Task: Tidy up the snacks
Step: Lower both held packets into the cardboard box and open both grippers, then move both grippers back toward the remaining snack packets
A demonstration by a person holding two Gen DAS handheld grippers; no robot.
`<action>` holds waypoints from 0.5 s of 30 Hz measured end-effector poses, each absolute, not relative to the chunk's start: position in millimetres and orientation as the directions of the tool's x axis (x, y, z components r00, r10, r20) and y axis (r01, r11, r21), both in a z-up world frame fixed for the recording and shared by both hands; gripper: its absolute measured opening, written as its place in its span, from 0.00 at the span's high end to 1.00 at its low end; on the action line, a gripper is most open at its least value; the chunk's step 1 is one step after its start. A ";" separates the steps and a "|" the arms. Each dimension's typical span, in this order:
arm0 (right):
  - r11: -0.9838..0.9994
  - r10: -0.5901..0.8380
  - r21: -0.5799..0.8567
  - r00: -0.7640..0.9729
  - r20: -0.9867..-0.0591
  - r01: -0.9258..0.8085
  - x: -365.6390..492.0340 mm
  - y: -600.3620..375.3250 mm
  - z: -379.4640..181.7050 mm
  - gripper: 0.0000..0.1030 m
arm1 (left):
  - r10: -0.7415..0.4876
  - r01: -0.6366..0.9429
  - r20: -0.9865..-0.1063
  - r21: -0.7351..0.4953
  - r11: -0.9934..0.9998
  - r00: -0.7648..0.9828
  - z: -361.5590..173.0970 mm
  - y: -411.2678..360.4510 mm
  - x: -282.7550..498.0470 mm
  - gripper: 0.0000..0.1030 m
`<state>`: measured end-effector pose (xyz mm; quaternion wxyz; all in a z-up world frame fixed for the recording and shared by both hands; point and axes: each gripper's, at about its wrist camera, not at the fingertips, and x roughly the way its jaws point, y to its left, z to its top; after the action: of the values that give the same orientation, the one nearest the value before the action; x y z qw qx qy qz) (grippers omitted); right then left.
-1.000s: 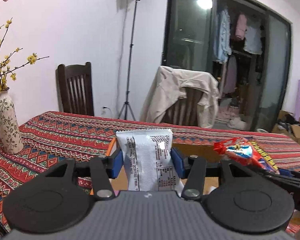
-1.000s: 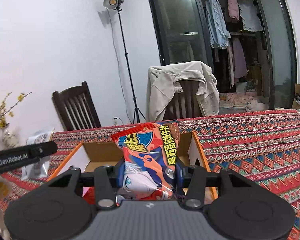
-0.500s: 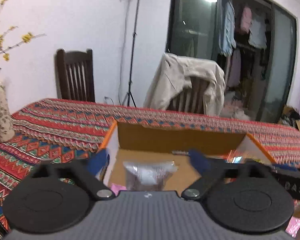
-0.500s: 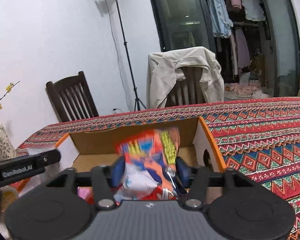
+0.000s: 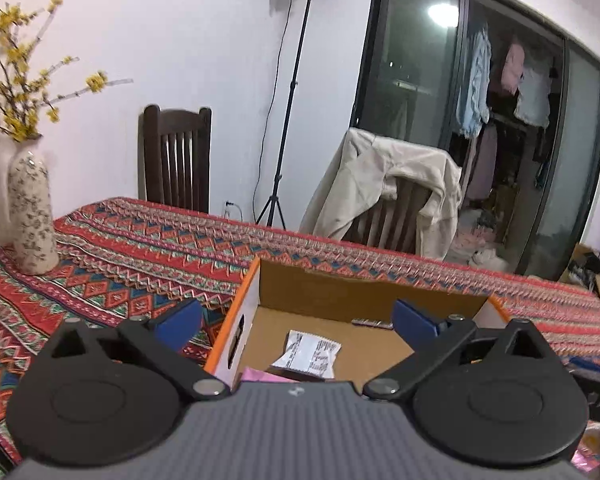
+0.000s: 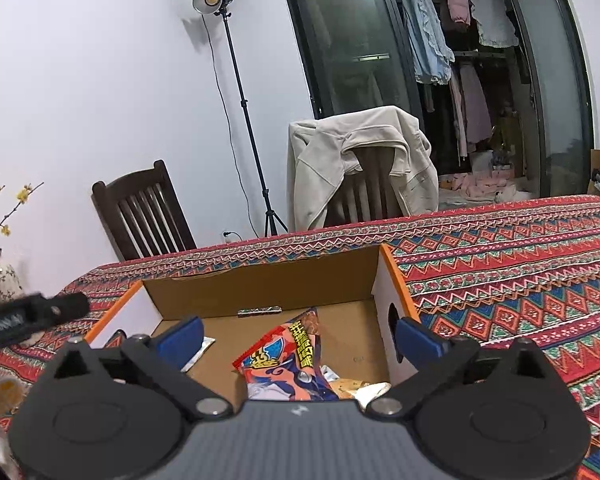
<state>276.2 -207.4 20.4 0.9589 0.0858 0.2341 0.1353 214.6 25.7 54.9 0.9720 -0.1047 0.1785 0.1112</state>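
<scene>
An open cardboard box [image 5: 360, 294] with orange edges stands on the patterned tablecloth. A silver snack packet [image 5: 310, 354] lies flat on its floor, below my left gripper [image 5: 297, 322], which is open and empty. My right gripper [image 6: 299, 339] hangs over the same box [image 6: 260, 284]; its jaws are opening and the pads touch nothing. Beneath it a red-and-blue snack packet [image 6: 290, 356] leans on other snacks [image 6: 352, 386] in the box. A pink packet [image 5: 260, 376] peeks out at the near edge. The silver packet [image 6: 204, 346] shows beside the right gripper's left pad.
A flowered vase [image 5: 32, 216] with yellow blossoms stands at the table's left end. Behind the table are a dark wooden chair [image 5: 176, 160], a chair draped with a beige coat [image 5: 384, 184] and a light stand [image 5: 288, 120]. The left gripper's body [image 6: 32, 314] reaches in at the left.
Both grippers have opened and let go of their packets. The silver packet and the red packet have dropped into the box. Both hands have sunk slightly toward it.
</scene>
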 end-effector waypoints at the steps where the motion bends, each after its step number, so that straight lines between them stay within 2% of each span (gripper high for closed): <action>1: 0.951 0.294 0.223 0.857 -0.423 -0.216 270.0 -208.6 24.5 0.00 | 0.177 -0.251 -0.361 -0.169 0.953 0.915 59.5 25.9 207.3 0.00; 7: 0.945 0.316 0.214 0.855 -0.412 -0.246 228.0 -219.2 41.8 0.00 | 0.146 -0.213 -0.340 -0.169 0.962 0.929 73.7 23.3 167.3 0.00; 15: 0.943 0.332 0.153 0.833 -0.442 -0.295 170.9 -229.7 30.4 0.00 | 0.107 -0.165 -0.370 -0.127 0.978 0.923 55.9 27.8 125.6 0.00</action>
<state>170.9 -229.7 30.4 0.9567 0.0391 0.2377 0.1636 125.6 27.8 55.9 0.9774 -0.0781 0.1835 0.0695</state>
